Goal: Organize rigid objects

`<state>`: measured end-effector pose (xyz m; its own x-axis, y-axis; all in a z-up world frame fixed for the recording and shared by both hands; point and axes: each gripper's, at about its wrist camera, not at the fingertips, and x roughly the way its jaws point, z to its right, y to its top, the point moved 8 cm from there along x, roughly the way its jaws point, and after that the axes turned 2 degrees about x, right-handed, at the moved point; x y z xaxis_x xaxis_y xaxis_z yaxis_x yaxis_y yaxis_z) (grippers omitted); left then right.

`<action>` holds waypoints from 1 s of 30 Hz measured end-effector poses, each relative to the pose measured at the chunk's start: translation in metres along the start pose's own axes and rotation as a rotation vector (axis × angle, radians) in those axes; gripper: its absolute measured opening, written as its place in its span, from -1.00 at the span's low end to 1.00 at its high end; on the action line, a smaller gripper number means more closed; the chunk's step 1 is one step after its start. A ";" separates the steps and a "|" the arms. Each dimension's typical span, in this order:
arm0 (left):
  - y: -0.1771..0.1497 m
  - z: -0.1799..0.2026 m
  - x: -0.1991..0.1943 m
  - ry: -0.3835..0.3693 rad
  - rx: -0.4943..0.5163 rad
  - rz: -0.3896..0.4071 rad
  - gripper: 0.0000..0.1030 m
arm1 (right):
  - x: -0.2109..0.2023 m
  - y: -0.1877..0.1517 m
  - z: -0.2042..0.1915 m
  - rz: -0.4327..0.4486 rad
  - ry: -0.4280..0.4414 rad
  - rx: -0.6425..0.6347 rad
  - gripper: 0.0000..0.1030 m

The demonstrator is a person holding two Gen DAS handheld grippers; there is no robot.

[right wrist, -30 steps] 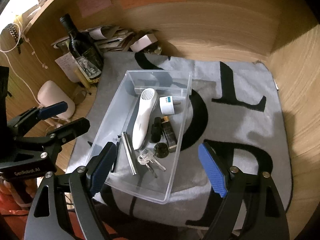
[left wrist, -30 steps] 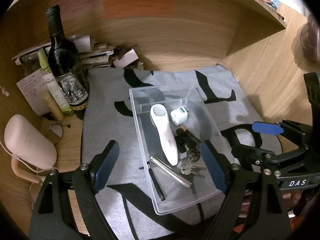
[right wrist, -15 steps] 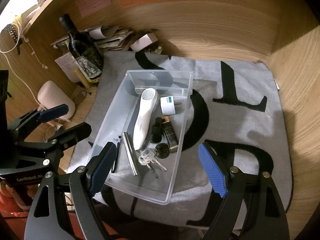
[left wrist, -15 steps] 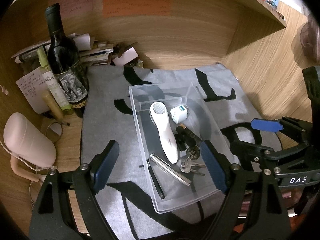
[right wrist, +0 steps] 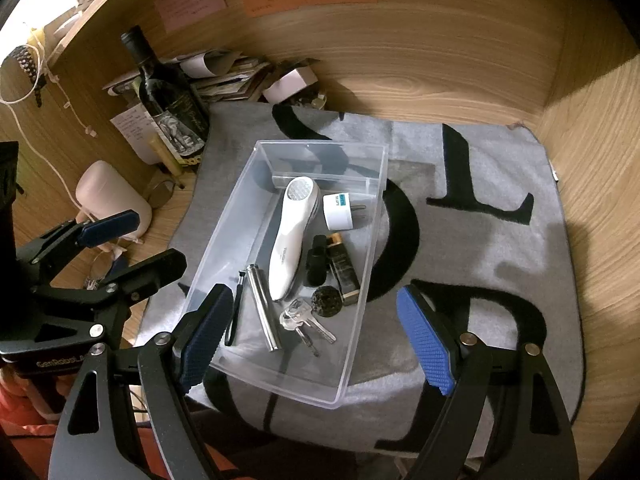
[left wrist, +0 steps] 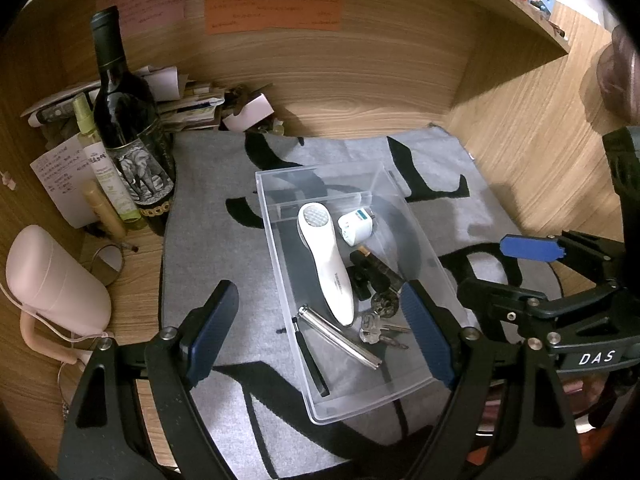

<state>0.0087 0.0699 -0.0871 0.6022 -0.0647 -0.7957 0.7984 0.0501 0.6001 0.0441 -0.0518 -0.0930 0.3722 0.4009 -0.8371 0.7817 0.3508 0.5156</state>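
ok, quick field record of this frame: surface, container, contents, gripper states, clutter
surface: grey mat with black lettering, on a wooden desk
container: clear plastic bin, on the mat
contents: white handheld device, white plug adapter, silver metal tube, keys, black strap, small dark items near the right wall
left gripper: open, empty, above the bin's near end
right gripper: open, empty, above the bin's near end
clutter: wine bottle, pink device, paper pile, all left of or behind the mat
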 end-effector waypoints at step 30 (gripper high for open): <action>0.000 0.010 0.006 -0.037 0.014 -0.020 0.62 | 0.004 0.003 0.008 -0.009 -0.011 0.008 0.59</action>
<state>0.0123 0.0593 -0.0912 0.5858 -0.1025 -0.8039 0.8098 0.0349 0.5857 0.0518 -0.0557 -0.0964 0.3708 0.3883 -0.8436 0.7892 0.3472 0.5066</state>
